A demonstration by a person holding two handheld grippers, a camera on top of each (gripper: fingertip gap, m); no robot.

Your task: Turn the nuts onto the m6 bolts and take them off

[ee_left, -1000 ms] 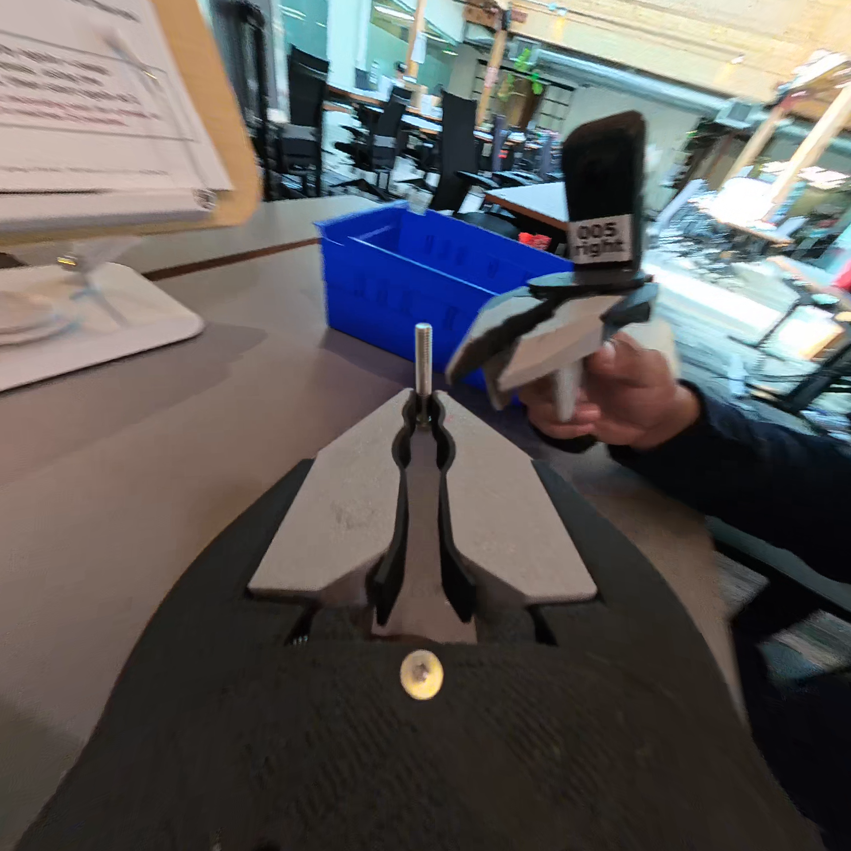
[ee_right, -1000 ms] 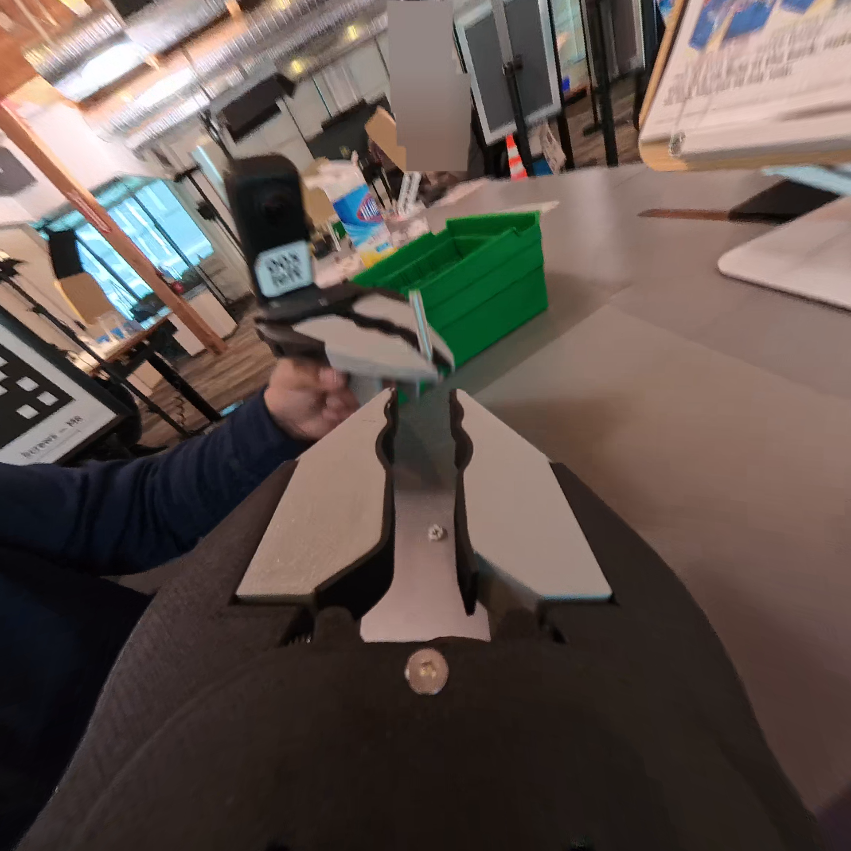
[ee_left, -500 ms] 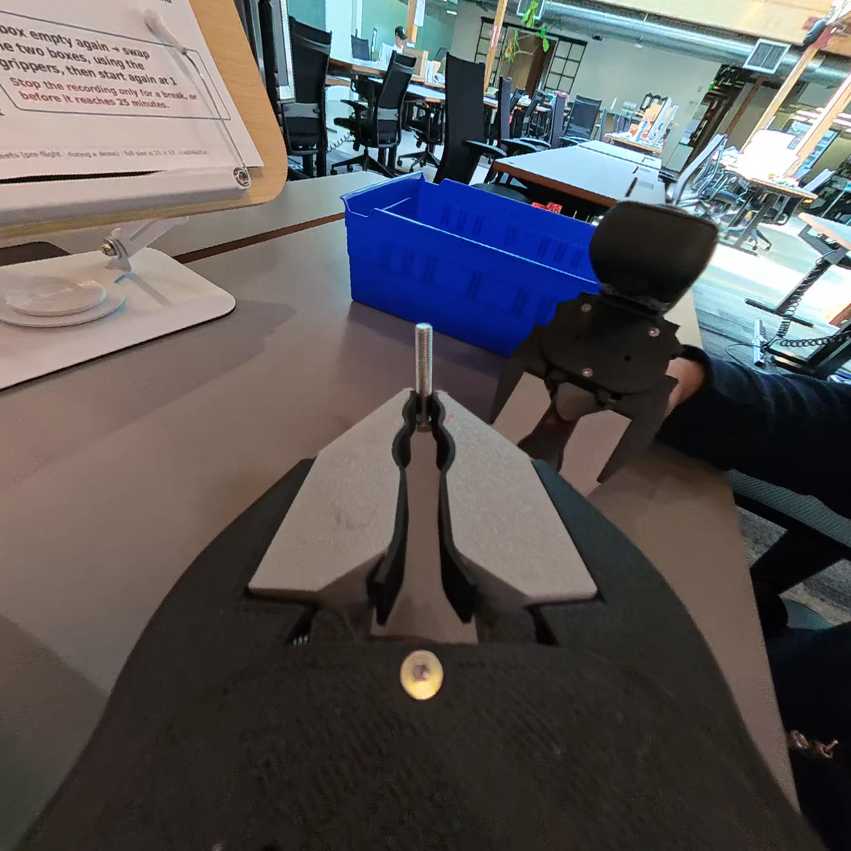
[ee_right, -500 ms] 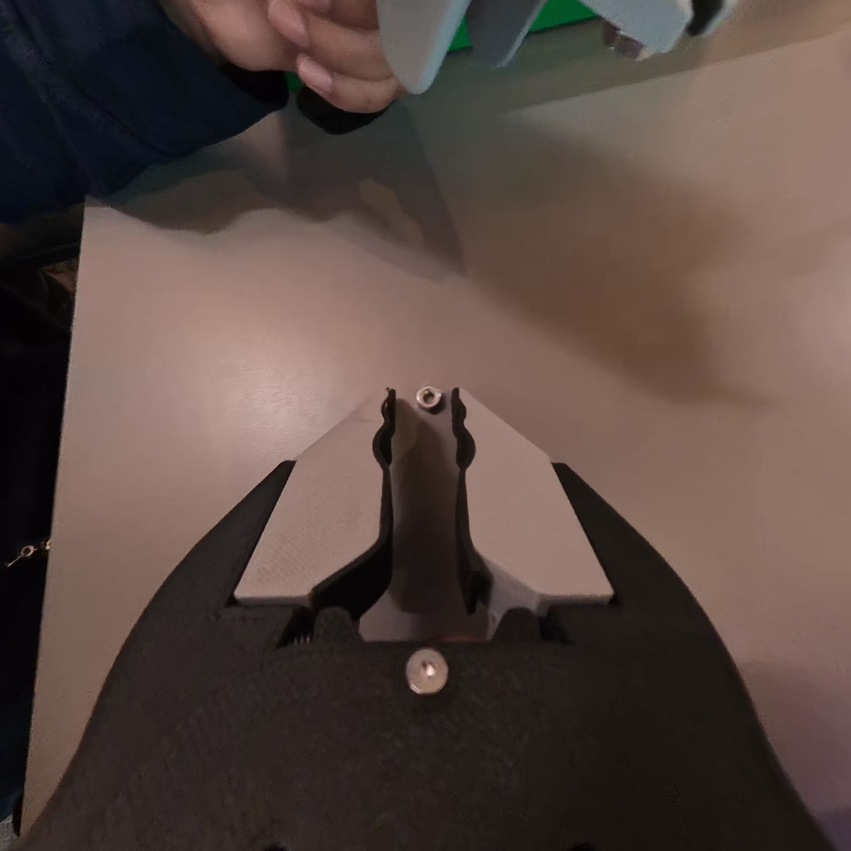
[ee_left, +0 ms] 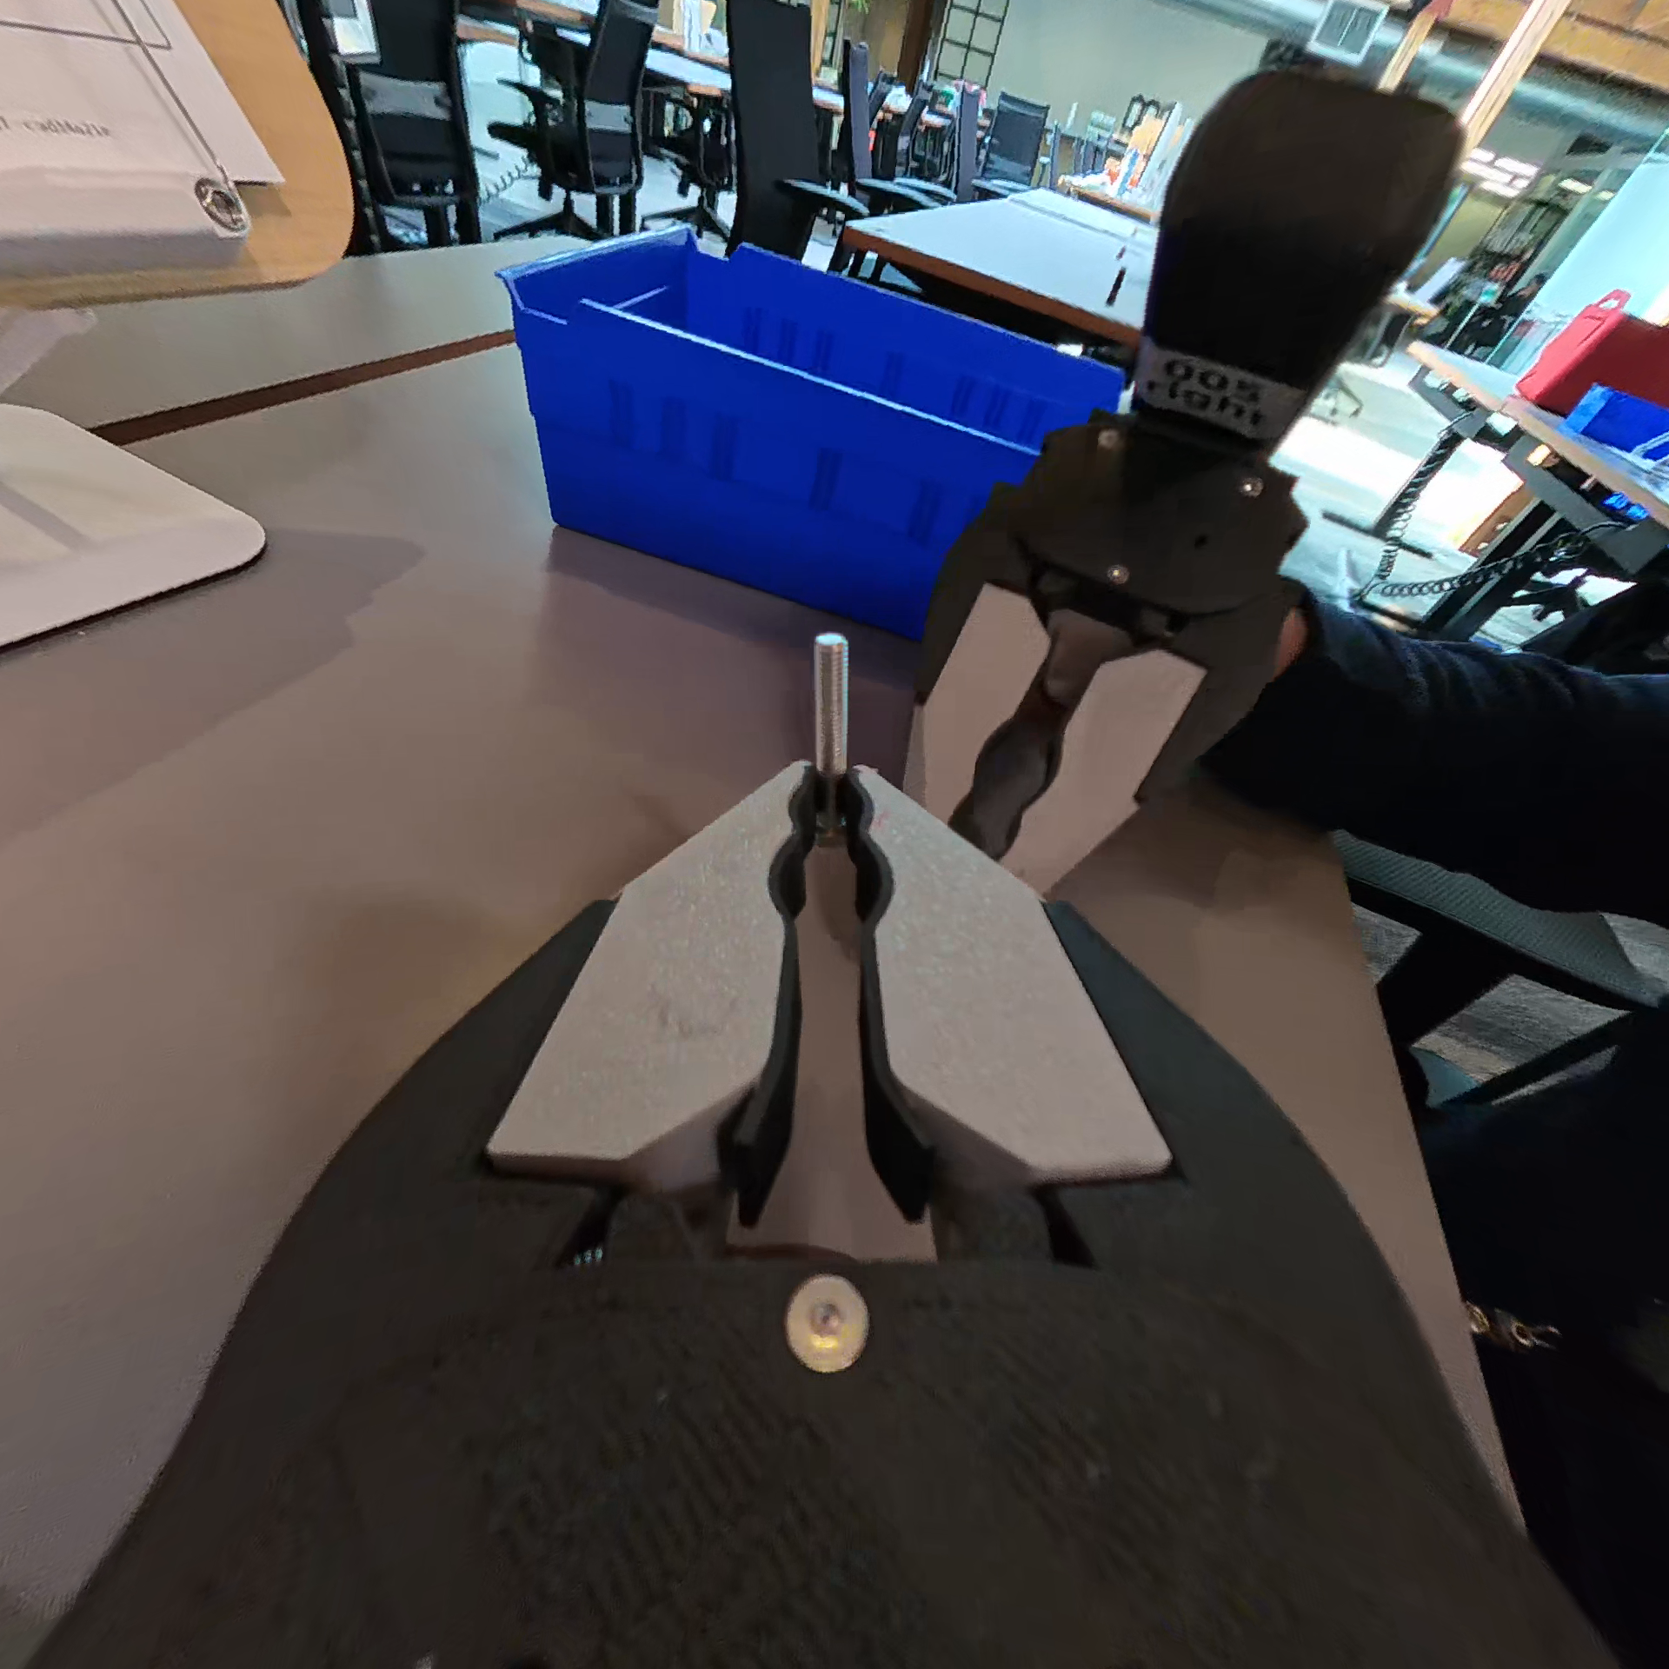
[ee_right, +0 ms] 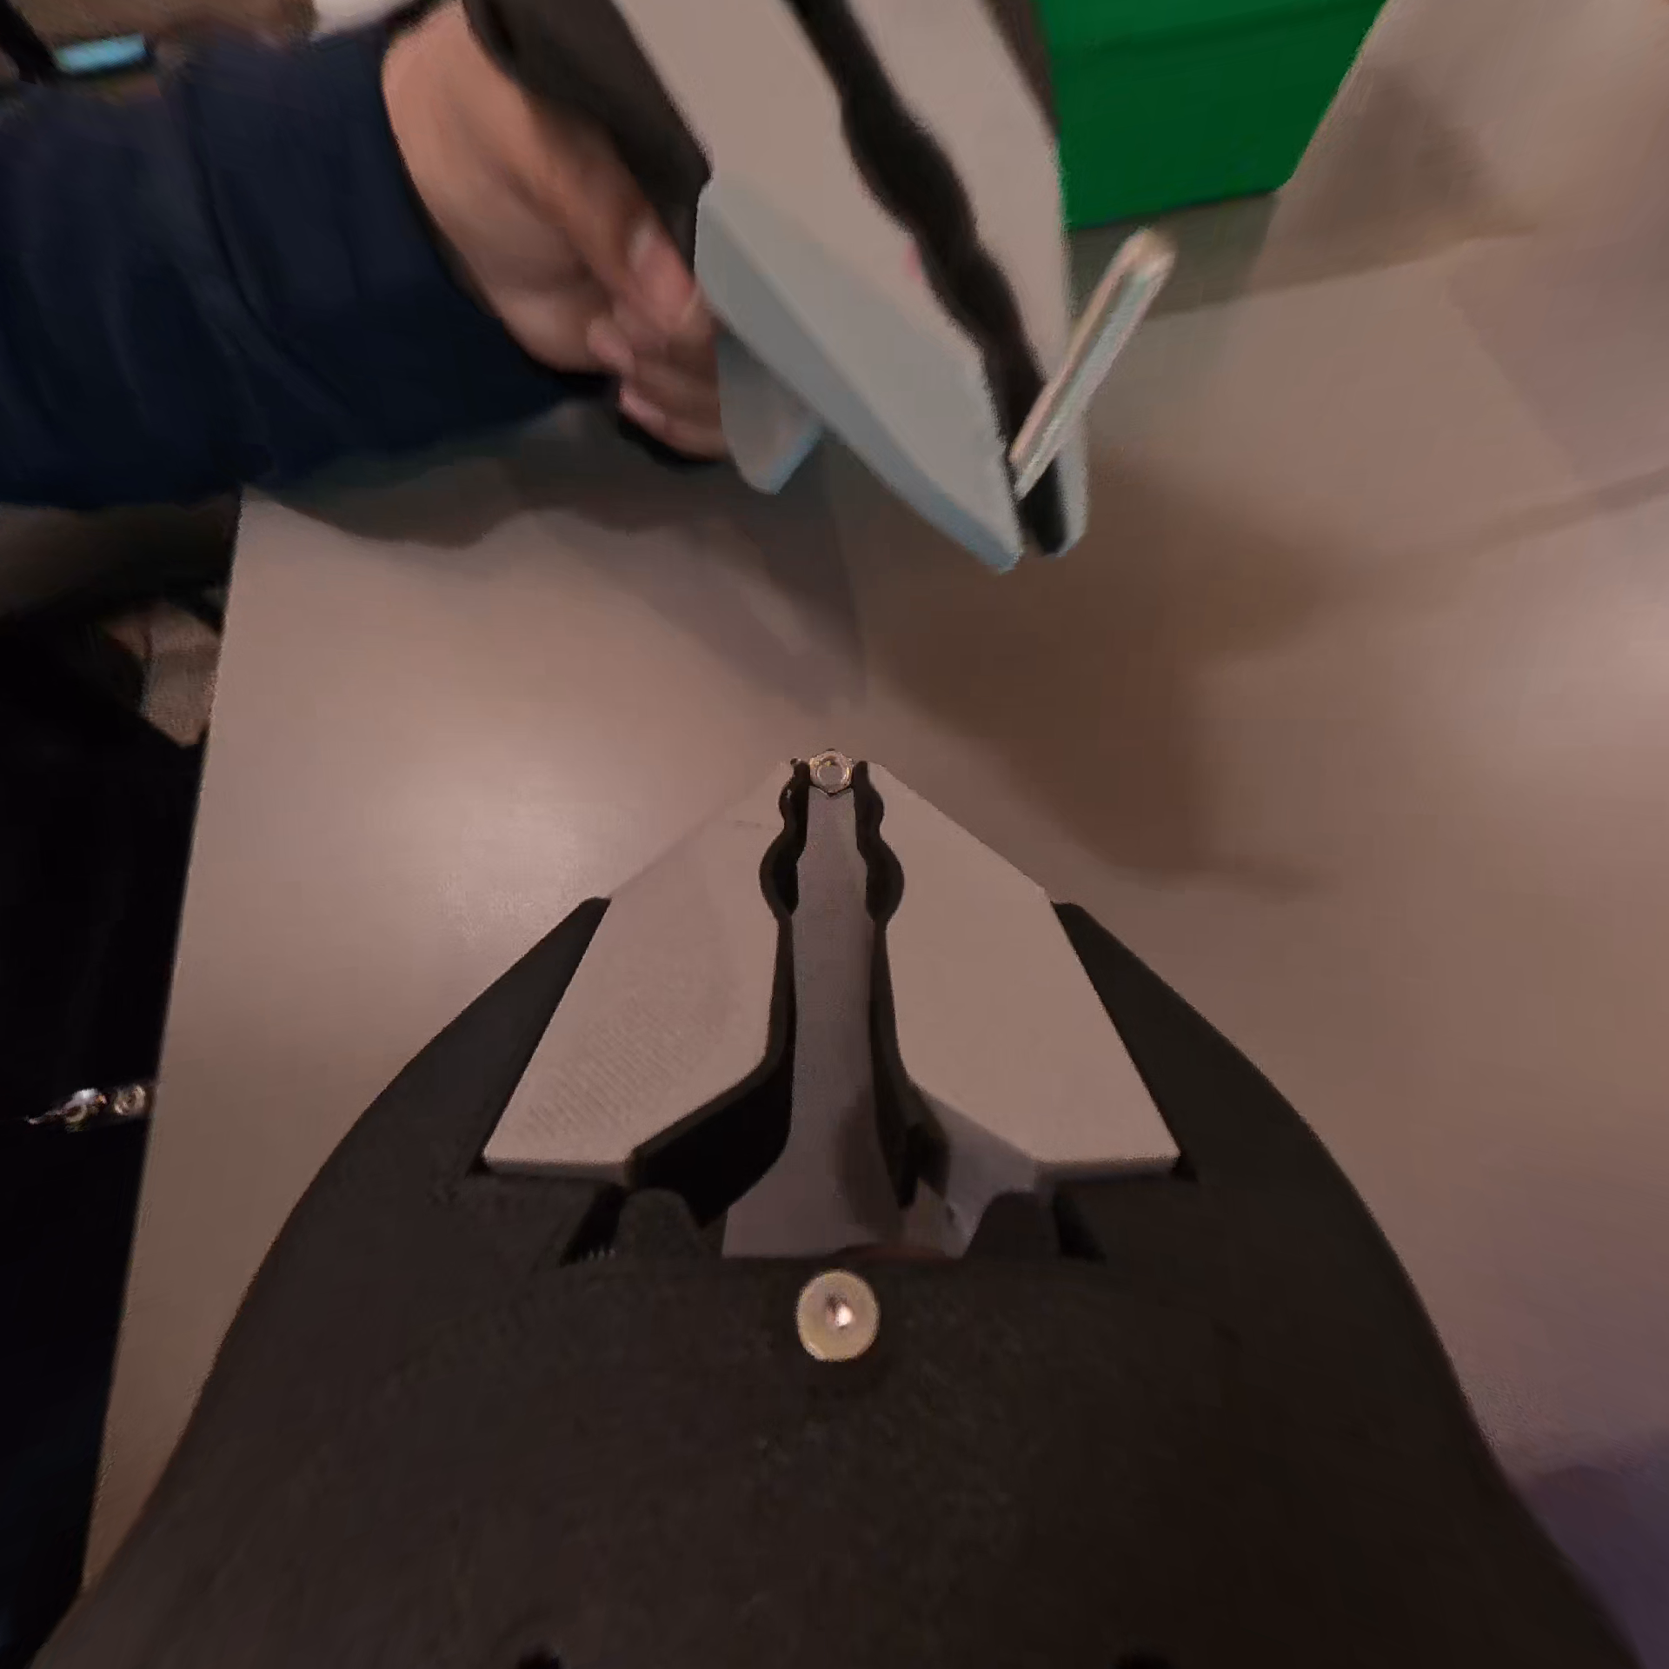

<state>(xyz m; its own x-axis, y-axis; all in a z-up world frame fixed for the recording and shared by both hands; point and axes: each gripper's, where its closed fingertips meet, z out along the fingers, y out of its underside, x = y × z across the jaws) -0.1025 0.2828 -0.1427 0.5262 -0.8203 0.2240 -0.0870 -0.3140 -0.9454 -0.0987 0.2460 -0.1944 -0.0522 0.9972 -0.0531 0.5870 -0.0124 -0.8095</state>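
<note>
At the far left of the left wrist view, a white flat stand base point(ee_left: 108, 542) sits on the grey-brown tabletop point(ee_left: 271, 813), and above it a wooden clipboard with white printed sheets point(ee_left: 135, 135) leans into the frame. To the right of it, farther back on the table, stands a blue plastic bin point(ee_left: 795, 452) with an inner divider.

In the middle, the left gripper point(ee_left: 829, 804), grey-fingered on a black body, has its tips pressed onto the lower end of a slim silver threaded bolt point(ee_left: 829, 704), which stands upright above the fingertips with its threaded end free. To the right of it, the right gripper point(ee_left: 1002, 813) points down at the table near its edge, just beside the left gripper's tips, held by a person in a dark navy sleeve point(ee_left: 1463, 750).

In the right wrist view, the navy sleeve and the person's hand point(ee_right: 578, 262) show blurred at the upper left, holding the left gripper point(ee_right: 1039, 515), from whose tips the bolt point(ee_right: 1093, 352) sticks out at a slant toward a green plastic bin point(ee_right: 1192, 99) at the top right. Below, at the centre, the right gripper point(ee_right: 829, 778) has its fingers drawn in against a small silver hexagonal nut point(ee_right: 829, 775), which lies between the very tips, low over the table; whether it rests on the surface cannot be told.
</note>
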